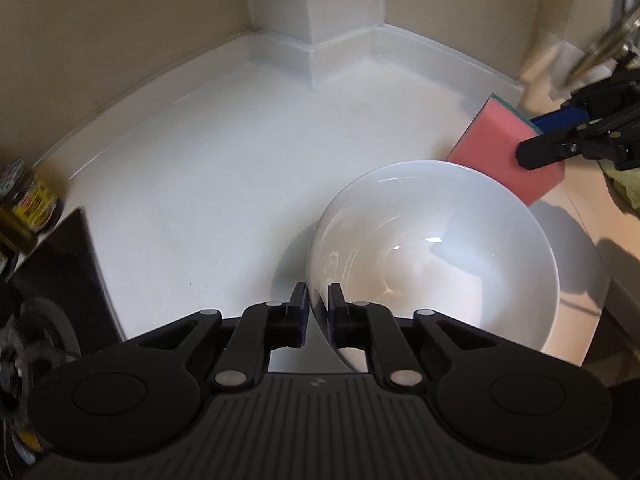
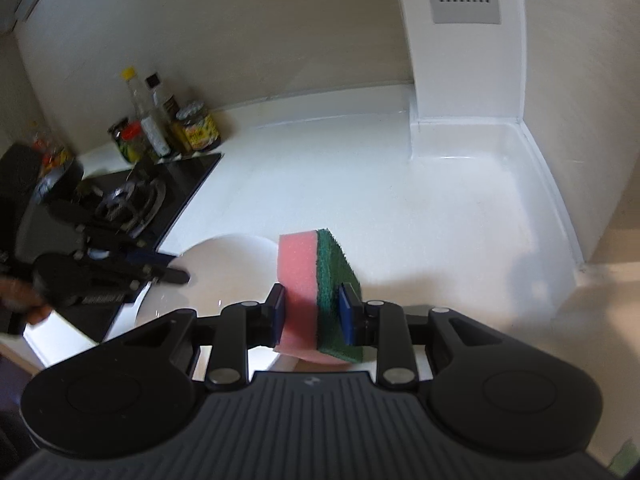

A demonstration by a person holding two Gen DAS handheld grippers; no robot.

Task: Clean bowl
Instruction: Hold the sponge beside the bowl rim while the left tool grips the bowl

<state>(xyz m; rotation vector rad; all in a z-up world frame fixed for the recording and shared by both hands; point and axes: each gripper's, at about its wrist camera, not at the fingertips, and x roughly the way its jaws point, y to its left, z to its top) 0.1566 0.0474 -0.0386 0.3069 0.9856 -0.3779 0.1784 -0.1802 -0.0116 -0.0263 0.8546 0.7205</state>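
- White bowl [image 1: 436,256]: on the white tabletop [image 1: 208,168], near its front edge, mouth up and seemingly tipped; interior glossy, no visible residue. Held only at its near rim.
- Left gripper [image 1: 318,308]: jaws pinching the bowl's rim, one pad outside, one inside. Risk: a thin grip on glazed, possibly wet ceramic; sideways scrubbing force could twist the rim out of the pads and let the bowl skid or drop.
- Right gripper [image 2: 312,312]: jaws clamped on the sponge [image 2: 316,292], pink foam on one side, green scouring layer on the other, held edge-on beside the bowl's far rim. Risk: the soft foam compresses, so the sponge may rotate or slip free under hard pressure; the fingers [image 1: 560,148], not the sponge, could strike the ceramic if it is plunged too deep.
- Gas hob [image 2: 132,200]: just beside the bowl on the left. Risk: a shoved bowl could knock against its edge.
- Jars and bottles [image 2: 168,132]: at the back wall, well apart from the bowl; low risk unless the left arm swings wide.
- Tabletop front edge: close to the bowl; a pull toward the person could carry it over.
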